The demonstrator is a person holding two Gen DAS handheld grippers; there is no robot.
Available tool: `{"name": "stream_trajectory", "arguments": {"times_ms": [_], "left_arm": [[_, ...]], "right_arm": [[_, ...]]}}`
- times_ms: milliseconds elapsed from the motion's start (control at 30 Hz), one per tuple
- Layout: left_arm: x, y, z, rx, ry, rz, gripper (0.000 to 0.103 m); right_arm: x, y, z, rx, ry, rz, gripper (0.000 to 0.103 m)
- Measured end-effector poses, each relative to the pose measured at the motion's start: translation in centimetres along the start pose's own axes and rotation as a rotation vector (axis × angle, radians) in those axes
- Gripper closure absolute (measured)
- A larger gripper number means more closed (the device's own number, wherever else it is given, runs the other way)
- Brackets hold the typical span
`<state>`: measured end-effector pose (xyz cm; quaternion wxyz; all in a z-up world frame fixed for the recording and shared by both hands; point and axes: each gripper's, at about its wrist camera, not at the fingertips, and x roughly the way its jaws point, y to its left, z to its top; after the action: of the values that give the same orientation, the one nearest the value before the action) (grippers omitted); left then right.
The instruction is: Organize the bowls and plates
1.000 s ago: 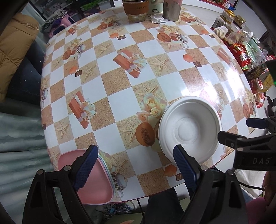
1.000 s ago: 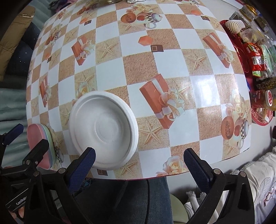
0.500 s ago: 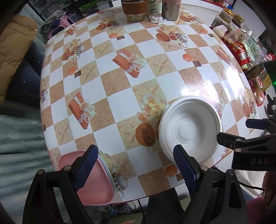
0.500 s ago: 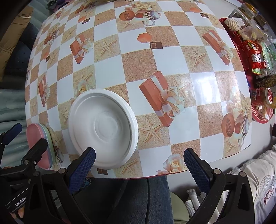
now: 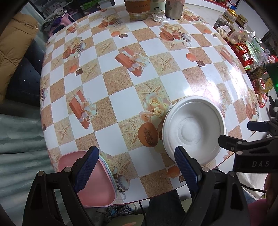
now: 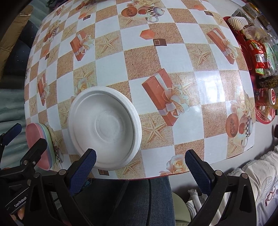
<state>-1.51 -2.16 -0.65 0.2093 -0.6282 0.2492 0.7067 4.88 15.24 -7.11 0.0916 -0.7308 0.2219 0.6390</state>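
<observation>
A white round bowl (image 5: 193, 129) sits on the checkered table (image 5: 121, 97) near its front edge; it also shows in the right wrist view (image 6: 104, 126). A stack of pastel plates with a pink one on top (image 5: 93, 180) lies at the front left corner, and shows in the right wrist view (image 6: 39, 144). My left gripper (image 5: 137, 166) is open and empty, above the front edge between the stack and the bowl. My right gripper (image 6: 139, 166) is open and empty, just off the front edge, right of the bowl.
Jars and a metal cup (image 5: 173, 8) stand at the far edge. Snack packets and jars (image 5: 246, 52) crowd the right side, also in the right wrist view (image 6: 258, 57). A person's legs (image 6: 132, 200) are below the front edge. A sofa (image 5: 15, 57) lies to the left.
Both grippers have drifted slightly back and up from the table. The bowl and the plate stack have not moved.
</observation>
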Motion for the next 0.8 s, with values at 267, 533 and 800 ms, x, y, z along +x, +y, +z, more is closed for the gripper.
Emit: {"name": "stream_trajectory", "arguments": {"times_ms": [267, 533, 800], "left_arm": [[0.5, -0.1, -0.1, -0.004, 0.006, -0.004, 0.012], [0.7, -0.3, 0.2, -0.007, 0.019, -0.009, 0.012], [1.2, -0.6, 0.4, -0.006, 0.038, -0.016, 0.012]], "right_arm": [[0.4, 0.1, 0.1, 0.000, 0.012, -0.003, 0.000], [0.8, 0.1, 0.3, -0.006, 0.028, -0.011, 0.000], [1.3, -0.1, 0.5, -0.012, 0.045, -0.015, 0.000]]}}
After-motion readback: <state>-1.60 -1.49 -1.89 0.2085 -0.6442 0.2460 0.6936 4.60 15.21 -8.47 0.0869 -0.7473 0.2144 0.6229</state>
